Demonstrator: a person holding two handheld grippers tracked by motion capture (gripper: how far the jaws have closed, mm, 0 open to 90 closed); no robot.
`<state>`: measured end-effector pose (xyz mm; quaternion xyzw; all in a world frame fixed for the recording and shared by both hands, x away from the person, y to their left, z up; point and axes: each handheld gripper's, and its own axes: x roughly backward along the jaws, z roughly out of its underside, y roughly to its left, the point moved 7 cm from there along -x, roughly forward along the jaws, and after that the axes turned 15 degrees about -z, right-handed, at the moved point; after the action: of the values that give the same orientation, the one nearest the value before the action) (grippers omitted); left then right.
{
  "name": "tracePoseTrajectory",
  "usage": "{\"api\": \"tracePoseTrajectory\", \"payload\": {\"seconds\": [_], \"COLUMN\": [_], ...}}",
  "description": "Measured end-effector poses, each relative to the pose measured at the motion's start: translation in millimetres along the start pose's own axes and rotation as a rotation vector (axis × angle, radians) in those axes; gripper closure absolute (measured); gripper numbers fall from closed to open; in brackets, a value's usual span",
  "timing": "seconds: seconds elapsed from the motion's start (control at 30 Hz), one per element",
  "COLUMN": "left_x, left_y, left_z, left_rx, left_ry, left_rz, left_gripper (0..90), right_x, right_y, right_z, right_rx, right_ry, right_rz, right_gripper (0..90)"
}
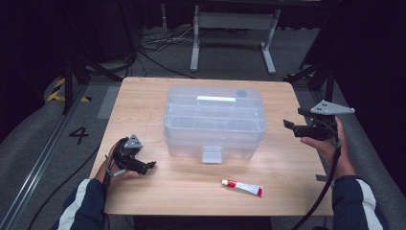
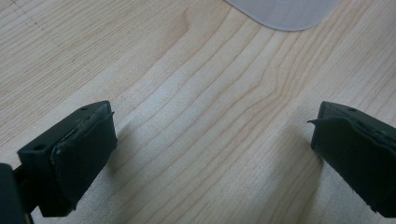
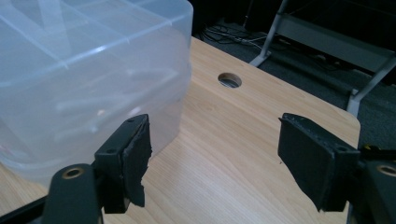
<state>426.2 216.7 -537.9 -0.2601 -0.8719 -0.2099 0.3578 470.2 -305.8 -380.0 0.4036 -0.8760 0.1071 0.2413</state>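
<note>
While both tongs, left (image 1: 149, 165) and right (image 1: 288, 124), gape empty: one clear box (image 1: 214, 122), one tube (image 1: 242, 187), one table (image 1: 143, 103).

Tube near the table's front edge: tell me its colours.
The tube is white with red ends, best in the high view.

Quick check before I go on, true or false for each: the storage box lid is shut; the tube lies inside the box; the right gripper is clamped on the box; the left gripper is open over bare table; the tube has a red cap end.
1. The clear storage box has its lid down. True.
2. The tube lies inside the box. False: it lies on the table, in front of the box.
3. The right gripper is clamped on the box. False: its jaws are open beside the box, holding nothing.
4. The left gripper is open over bare wood. True.
5. The tube has red on it. True.
</note>
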Motion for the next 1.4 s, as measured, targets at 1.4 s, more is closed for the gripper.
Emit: {"api": "tracePoseTrajectory", "payload": {"seconds": [1.4], "left_x": [-0.2], "left_y": [-0.5], "left_z": [-0.1], "left_rx": [0.007], "left_ry": [0.0], "left_rz": [-0.001], "left_gripper": [0.3], "right_x": [-53.4], "right_y": [47.4], "right_z": [-69.0], "right_rx": [0.127], "right_ry": [0.002], "right_rz": [-0.135], "right_gripper": [32.9]}}
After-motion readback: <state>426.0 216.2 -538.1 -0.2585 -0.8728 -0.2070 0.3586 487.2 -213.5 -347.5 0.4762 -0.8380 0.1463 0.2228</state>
